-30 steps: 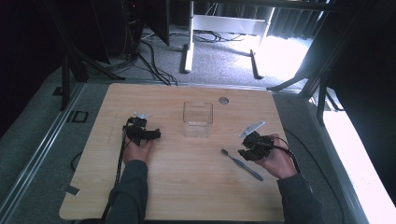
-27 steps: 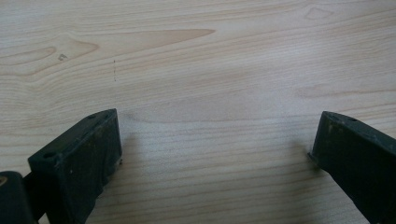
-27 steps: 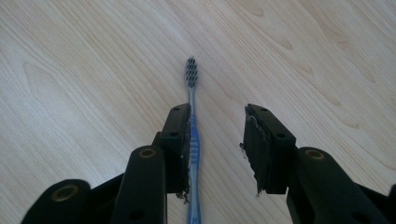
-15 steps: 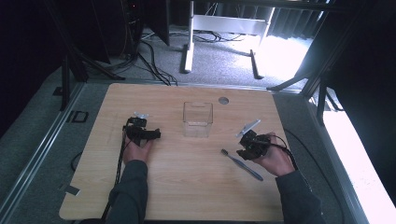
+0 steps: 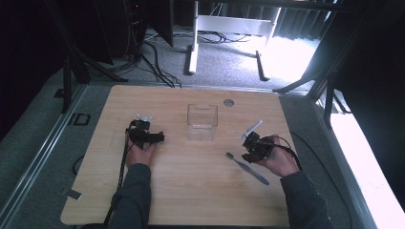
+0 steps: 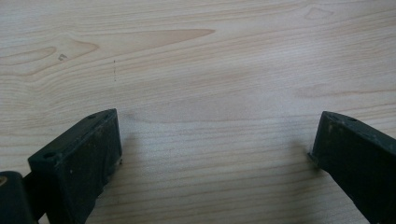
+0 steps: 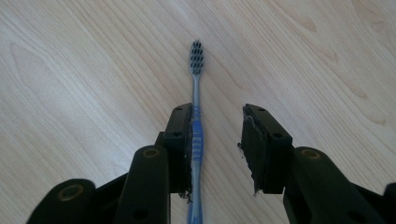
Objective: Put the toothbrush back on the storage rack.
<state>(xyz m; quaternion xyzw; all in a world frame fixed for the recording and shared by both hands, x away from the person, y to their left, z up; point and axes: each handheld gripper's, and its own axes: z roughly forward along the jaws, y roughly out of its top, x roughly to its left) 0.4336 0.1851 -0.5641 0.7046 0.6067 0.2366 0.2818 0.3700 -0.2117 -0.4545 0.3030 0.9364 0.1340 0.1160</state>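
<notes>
Since the earlier frame your right gripper has edged in over the toothbrush, jaws just closing; the brush lies flat on the table betw. them, touching one pad, the other pad clear, so not gripped yet. Your left gripper hasn't moved: jaws wide, nothing betw. them. Count: 1 toothbrush, 1 clear box at centre, 2 grippers. Brush handle end is cut off at the bottom of the right gripper view.
</notes>
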